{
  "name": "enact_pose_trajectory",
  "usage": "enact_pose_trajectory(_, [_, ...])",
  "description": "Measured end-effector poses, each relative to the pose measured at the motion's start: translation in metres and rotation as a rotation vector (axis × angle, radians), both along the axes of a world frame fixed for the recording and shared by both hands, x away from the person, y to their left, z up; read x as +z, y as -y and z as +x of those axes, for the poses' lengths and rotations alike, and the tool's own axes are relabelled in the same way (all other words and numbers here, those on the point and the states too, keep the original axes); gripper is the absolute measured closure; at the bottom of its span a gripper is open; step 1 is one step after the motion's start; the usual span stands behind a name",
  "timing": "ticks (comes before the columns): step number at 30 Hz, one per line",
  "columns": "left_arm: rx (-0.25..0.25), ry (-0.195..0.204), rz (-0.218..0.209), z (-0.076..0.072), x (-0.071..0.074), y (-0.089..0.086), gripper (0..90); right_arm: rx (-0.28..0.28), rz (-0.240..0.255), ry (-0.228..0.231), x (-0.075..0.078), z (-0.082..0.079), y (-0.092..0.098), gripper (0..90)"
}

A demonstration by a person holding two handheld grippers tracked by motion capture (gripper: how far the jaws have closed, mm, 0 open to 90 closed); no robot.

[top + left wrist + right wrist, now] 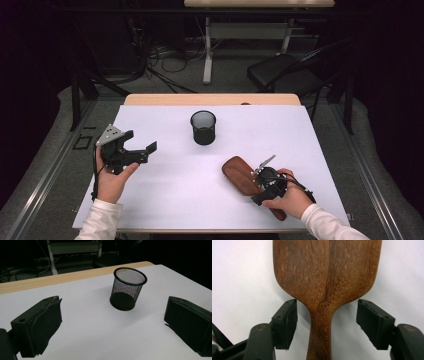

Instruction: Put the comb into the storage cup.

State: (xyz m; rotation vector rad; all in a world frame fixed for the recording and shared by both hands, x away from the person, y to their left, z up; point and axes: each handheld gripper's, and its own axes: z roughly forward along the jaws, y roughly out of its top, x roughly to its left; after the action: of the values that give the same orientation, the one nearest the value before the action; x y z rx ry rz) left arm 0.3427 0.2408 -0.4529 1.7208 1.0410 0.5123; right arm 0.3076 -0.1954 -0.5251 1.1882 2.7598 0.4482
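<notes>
Near the right edge, the right gripper [261,176] straddles the brown wooden hairbrush's [240,176] neck, jaws apart, not touching. At the left, the left gripper [140,145] gapes empty. Black mesh cup [203,127] stands far centre.

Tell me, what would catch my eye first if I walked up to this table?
Probably the brown wooden brush lying on the white table cover near the front right, its narrow neck between the fingers of the right gripper, which do not yet touch it. Next, the black mesh cup standing upright and alone near the middle back. The left gripper is held at the left with its fingers wide apart, pointed toward that cup.
</notes>
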Motion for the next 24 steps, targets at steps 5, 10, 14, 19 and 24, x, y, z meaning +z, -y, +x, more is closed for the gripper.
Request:
enact_pose_trajectory(5, [0.0, 0.0, 0.0, 0.0001, 0.0, -0.0002, 1.2, -0.006, 0.012, 0.007, -0.0025, -0.0007, -0.0014, 37.1])
enact_pose_trajectory(10, [0.001, 0.0, 0.0, 0.0001, -0.0001, -0.0003, 1.1, -0.003, 0.009, -0.001, -0.0035, -0.0001, -0.0014, 41.0])
enact_pose_trajectory(14, [0.001, 0.001, -0.001, 0.0, 0.0, -0.0004, 1.2, -0.005, 0.007, -0.004, -0.0038, 0.0, -0.0016, 45.2])
enact_pose_trajectory(19, [0.001, 0.001, -0.001, 0.0, -0.0001, -0.0004, 1.2, -0.005, -0.006, -0.014, -0.0043, 0.0004, -0.0025, 47.3])
enact_pose_trajectory(24, [0.002, 0.0, -0.002, 0.0001, -0.0003, -0.0004, 1.2, -0.003, -0.015, -0.006, -0.0055, -0.0016, -0.0035, 52.2])
